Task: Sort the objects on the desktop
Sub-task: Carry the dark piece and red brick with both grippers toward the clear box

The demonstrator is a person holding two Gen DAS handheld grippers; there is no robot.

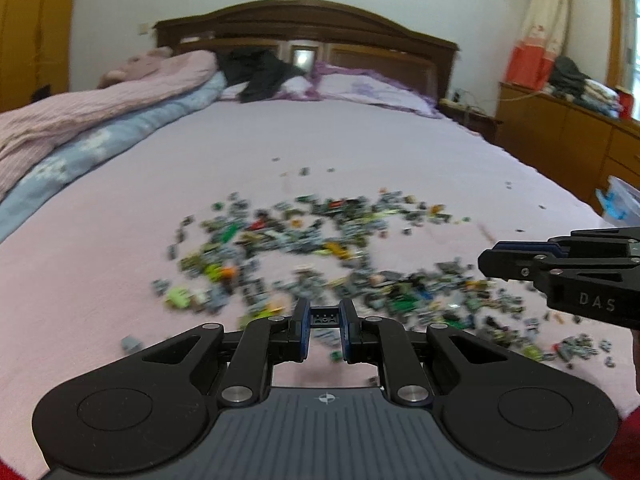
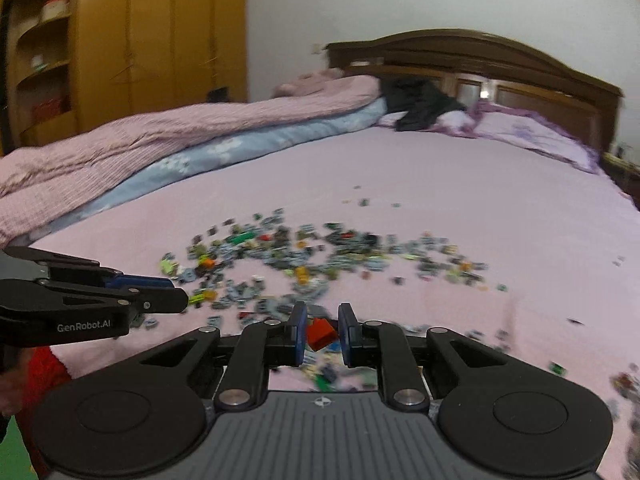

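Above the pink bedsheet [image 1: 120, 240], where a wide scatter of small mixed-colour plastic building bricks [image 1: 304, 240] lies blurred across the middle of the bed, I hold both grippers lifted and each one loaded. My left gripper [image 1: 324, 316] pinches a small dark grey studded plastic brick [image 1: 324, 317] squarely between its blue pads, fingers drawn narrow around it. My right gripper [image 2: 322, 330] clamps a small red-orange sloped plastic brick [image 2: 321, 333], which sits tilted between the pads, its fingers likewise narrow. I judge that I am in the carrying part of the sorting: two pieces are picked and neither is yet dropped anywhere. At the right edge of the left wrist view a clear plastic container with blue parts [image 1: 618, 200] shows beside the bed; it may be a destination, though I cannot tell. The next move calls for steady travel without easing the grip, since the tilted red piece could slip, then a release over the right place. On the side of my right gripper I read "DAS"; on the side of my left, "GenRobot.AI". The bricks themselves are too blurred to show any lettering.
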